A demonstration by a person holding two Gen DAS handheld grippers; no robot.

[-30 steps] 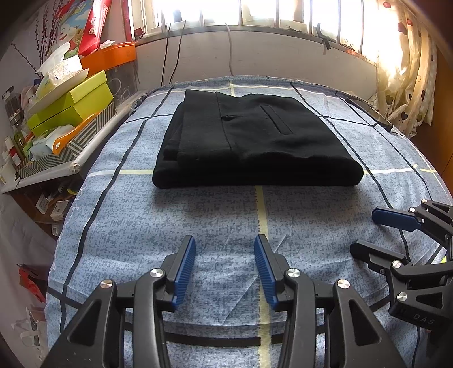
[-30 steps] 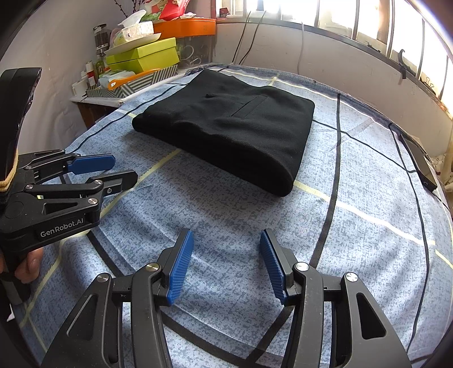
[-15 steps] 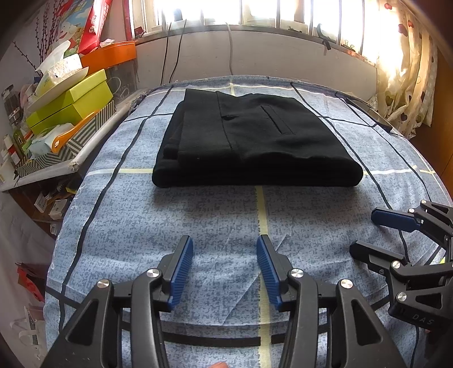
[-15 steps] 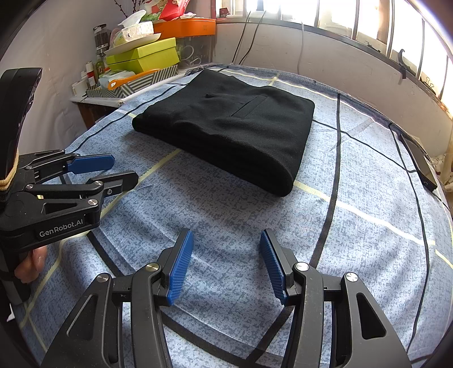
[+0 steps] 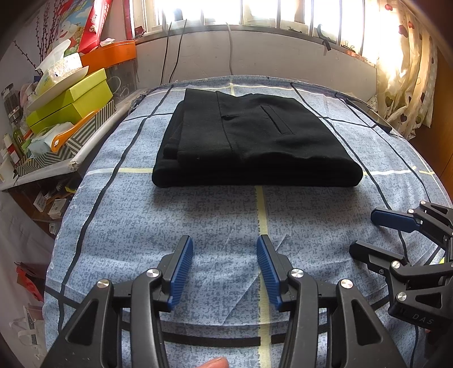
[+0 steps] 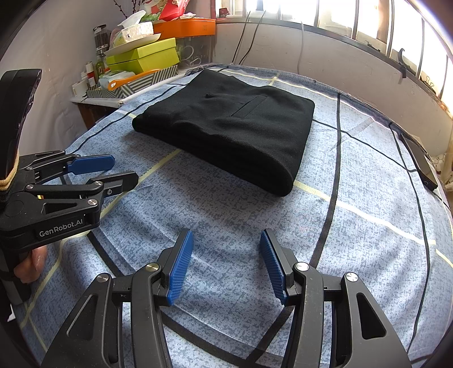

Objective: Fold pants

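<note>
The black pants [image 5: 254,141] lie folded into a thick rectangle on the blue checked sheet [image 5: 215,220], with a back pocket facing up; they also show in the right wrist view [image 6: 235,127]. My left gripper [image 5: 224,246] is open and empty, hovering over the sheet in front of the pants; it also shows at the left of the right wrist view [image 6: 124,169]. My right gripper [image 6: 226,240] is open and empty, in front of the pants' right corner; it also shows at the right of the left wrist view [image 5: 365,235].
A side shelf [image 5: 51,169] left of the bed carries green boxes [image 5: 73,102], an orange box [image 5: 113,53] and tissues. A dark phone [image 6: 419,161] lies at the bed's right edge. A wall with a barred window [image 5: 254,17] stands behind, and a curtain [image 5: 407,85] hangs right.
Both grippers stay open and nearly still. The left gripper's jaws opened slightly wider. The pants have not moved.
</note>
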